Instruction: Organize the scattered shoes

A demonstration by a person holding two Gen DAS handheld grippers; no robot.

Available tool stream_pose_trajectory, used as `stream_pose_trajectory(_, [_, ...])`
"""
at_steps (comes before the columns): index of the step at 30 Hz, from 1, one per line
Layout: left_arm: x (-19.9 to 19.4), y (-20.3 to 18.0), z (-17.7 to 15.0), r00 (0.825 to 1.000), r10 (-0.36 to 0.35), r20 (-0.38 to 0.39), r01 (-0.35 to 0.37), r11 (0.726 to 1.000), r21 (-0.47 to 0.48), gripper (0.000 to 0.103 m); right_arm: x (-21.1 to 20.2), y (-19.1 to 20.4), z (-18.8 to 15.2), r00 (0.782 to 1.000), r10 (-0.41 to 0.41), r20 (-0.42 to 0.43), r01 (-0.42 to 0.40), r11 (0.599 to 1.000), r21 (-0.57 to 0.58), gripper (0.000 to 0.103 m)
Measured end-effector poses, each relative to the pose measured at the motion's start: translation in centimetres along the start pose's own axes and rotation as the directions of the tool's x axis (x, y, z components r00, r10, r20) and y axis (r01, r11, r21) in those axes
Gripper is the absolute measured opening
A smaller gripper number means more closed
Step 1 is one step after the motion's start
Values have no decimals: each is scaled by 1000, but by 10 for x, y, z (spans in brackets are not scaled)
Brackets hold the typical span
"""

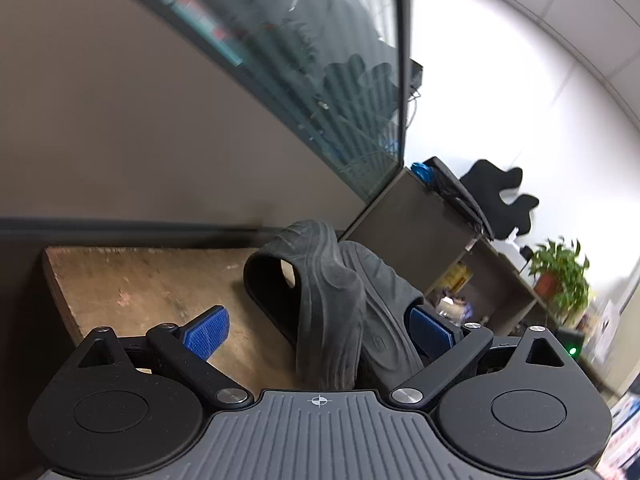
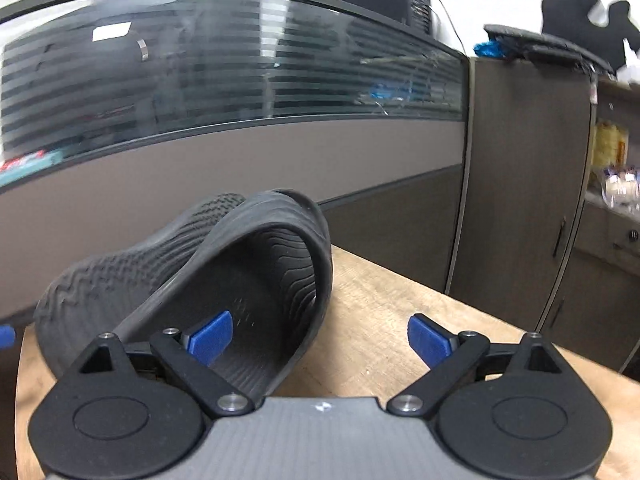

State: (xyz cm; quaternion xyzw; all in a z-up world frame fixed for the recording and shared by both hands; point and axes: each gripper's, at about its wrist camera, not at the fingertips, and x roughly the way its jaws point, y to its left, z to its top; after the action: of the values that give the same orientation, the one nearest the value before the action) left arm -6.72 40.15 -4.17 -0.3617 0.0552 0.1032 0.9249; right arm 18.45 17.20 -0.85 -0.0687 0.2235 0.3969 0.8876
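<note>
Two dark grey rubber slippers lean against each other on a worn wooden board (image 1: 140, 288). In the left wrist view the strapped slipper (image 1: 320, 292) and its mate (image 1: 384, 312) lie between the blue pads of my left gripper (image 1: 318, 330). That gripper is open; its left pad (image 1: 206, 332) is clear of them and its right pad is close against the mate. In the right wrist view one slipper (image 2: 272, 276) is tipped up with its footbed facing me, and the other's treaded sole (image 2: 120, 272) shows behind. My right gripper (image 2: 319, 338) is open, its left pad (image 2: 210, 336) inside the tipped slipper.
A grey office partition with a glass top and blinds (image 2: 240, 80) runs right behind the board. A dark cabinet (image 2: 520, 180) stands at the right with items on top. Further off are open shelves, a potted plant (image 1: 560, 276) and a black chair (image 1: 500, 188).
</note>
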Motion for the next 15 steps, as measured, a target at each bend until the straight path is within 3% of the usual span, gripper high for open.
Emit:
stream_pose_trajectory(3, [7,7,2,1000,-12,-3,12,999,-42,99,20,-1,3,1000,-12,-1,12,1000,15,91])
stream_pose_trajectory(9, [23,23,5,999,-35,-6,34,990,-137,98,49,4,10,998,54,13,-54,999,8,86])
stream_pose_trajectory(15, [30,26,8,999,-24,-27,20,991,-130,99,56,-5,13,995,100,29,-101,994,45,85])
